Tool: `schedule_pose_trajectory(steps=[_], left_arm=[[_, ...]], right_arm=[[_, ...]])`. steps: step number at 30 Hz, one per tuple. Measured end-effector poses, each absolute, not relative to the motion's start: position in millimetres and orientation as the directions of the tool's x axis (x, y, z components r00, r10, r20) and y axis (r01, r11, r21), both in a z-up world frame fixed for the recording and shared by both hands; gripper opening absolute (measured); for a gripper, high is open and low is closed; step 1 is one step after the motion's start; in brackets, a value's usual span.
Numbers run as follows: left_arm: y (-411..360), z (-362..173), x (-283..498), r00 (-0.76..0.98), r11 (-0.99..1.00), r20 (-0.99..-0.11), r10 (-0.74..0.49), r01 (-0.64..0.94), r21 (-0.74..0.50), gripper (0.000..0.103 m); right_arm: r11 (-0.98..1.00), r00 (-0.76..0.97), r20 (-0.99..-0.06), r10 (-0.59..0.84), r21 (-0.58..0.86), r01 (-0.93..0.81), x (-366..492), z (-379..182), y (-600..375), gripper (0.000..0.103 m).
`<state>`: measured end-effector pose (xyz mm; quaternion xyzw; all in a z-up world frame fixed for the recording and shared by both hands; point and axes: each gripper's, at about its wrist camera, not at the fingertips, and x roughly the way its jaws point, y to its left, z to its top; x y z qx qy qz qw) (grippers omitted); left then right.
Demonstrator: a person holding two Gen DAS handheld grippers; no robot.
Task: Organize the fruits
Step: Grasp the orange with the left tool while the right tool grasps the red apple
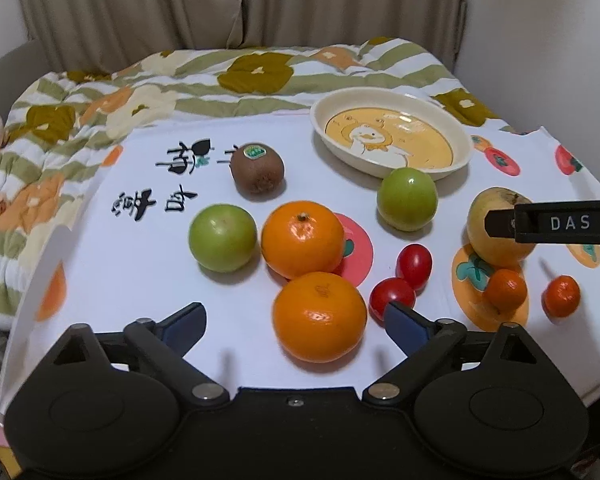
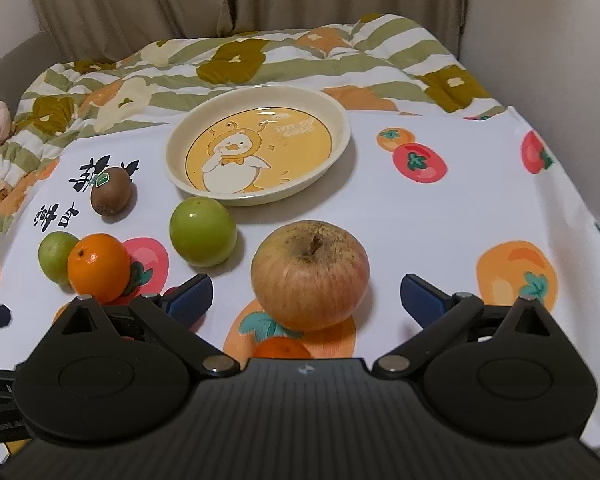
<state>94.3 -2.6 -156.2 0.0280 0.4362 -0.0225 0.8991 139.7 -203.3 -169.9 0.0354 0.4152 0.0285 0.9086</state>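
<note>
The left gripper [image 1: 296,322] has its jaws spread wide around the nearest orange [image 1: 319,317], not touching it. A second orange [image 1: 302,239] sits just behind, beside a green fruit [image 1: 222,237] and a kiwi [image 1: 257,174]. The right gripper [image 2: 307,296] (jaws equally wide apart) frames a russet apple [image 2: 310,274] without contact. The duck-printed plate [image 2: 342,114] lies empty at the back of the worktop [image 2: 440,220], near another green fruit [image 2: 203,231].
</note>
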Motion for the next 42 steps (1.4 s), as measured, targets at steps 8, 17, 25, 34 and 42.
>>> schedule_pose_trajectory(steps=[8, 17, 25, 34, 42], left_arm=[[-12, -170, 103, 0.6, 0.998, -0.797, 0.063, -0.039, 0.049, 0.087], [-20, -182, 107, 0.589, 0.996, -0.804, 0.078, -0.08, 0.038, 0.071], [-25, -187, 108, 0.591, 0.995, -0.801, 0.091, -0.086, 0.05, 0.064], [-27, -188, 105, 0.596, 0.993, -0.795, 0.113, -0.097, 0.068, 0.064], [-26, -177, 101, 0.613, 0.991, -0.78, 0.128, -0.103, 0.081, 0.063]], right_arm=[[0.988, 0.635, -0.757, 0.151, 0.098, -0.117, 158, -179, -211, 0.103], [0.978, 0.603, -0.776, 0.186, 0.087, -0.191, 165, -186, -213, 0.103], [0.972, 0.591, -0.781, 0.203, 0.088, -0.217, 168, -188, -216, 0.103], [0.968, 0.574, -0.789, 0.217, 0.1, -0.23, 176, -192, -213, 0.092], [0.963, 0.564, -0.79, 0.24, 0.118, -0.244, 178, -188, -214, 0.091]])
